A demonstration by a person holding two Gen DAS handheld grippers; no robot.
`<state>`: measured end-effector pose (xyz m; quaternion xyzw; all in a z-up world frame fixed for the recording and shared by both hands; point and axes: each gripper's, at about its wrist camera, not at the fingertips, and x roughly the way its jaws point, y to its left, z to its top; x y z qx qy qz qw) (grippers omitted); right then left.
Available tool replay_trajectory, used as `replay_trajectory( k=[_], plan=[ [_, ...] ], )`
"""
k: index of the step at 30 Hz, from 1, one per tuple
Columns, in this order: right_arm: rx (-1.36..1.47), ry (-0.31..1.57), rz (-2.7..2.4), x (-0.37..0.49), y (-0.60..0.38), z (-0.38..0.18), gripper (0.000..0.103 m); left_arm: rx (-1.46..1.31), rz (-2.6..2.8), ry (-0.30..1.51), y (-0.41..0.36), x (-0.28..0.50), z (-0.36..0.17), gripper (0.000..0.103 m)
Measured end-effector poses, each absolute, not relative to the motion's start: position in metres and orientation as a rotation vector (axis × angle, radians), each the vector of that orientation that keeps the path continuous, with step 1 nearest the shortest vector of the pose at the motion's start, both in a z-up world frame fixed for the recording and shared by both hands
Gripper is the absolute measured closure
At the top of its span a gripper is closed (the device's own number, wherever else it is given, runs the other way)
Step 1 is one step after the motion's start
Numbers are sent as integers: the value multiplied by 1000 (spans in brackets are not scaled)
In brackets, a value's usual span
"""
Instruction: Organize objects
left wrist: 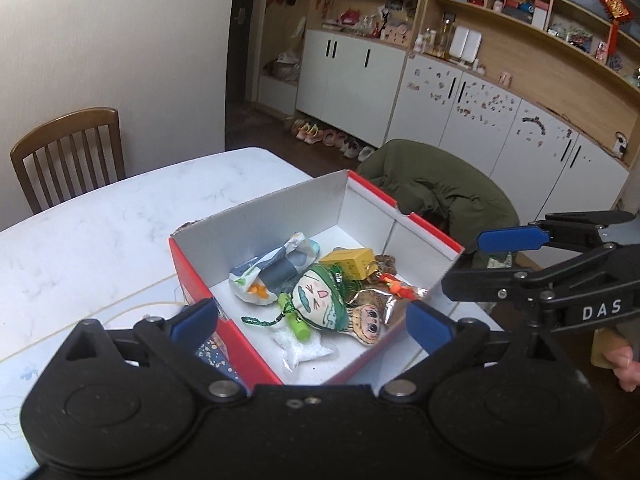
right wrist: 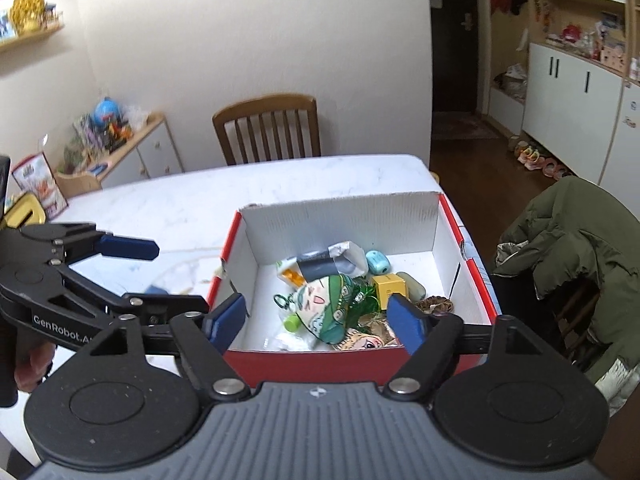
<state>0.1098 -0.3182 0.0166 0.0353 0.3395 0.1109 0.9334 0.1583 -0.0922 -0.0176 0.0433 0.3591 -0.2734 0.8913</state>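
Both your left gripper (left wrist: pixel 312 322) and right gripper (right wrist: pixel 318 320) gape wide and empty just short of the red box (right wrist: pixel 360 364). Inside it lie the green-haired doll (right wrist: pixel 326 308) and other trinkets; dipping carelessly could snag the box's near wall.

The room is lit softly and evenly, with no hard shadows cast on the white table (left wrist: pixel 120 208); only the doorway (right wrist: pixel 456 40) at the far side is left dark. Strong fisheye bending is seen at the edges, where the shelves (left wrist: pixel 560 20) curve and corners are vignetted. Slight blur is noted on the near gripper bodies and far clutter.
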Motion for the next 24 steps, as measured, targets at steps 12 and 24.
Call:
replay_trajectory(
  k=[12,24],
  plan=[
    [121,594,144,63,-296,29,5,77,-552,691,-67,129,-7,0],
    [157,592,70,42,-277,26,3,87,-557,684,-50,115,-10,0]
  ],
)
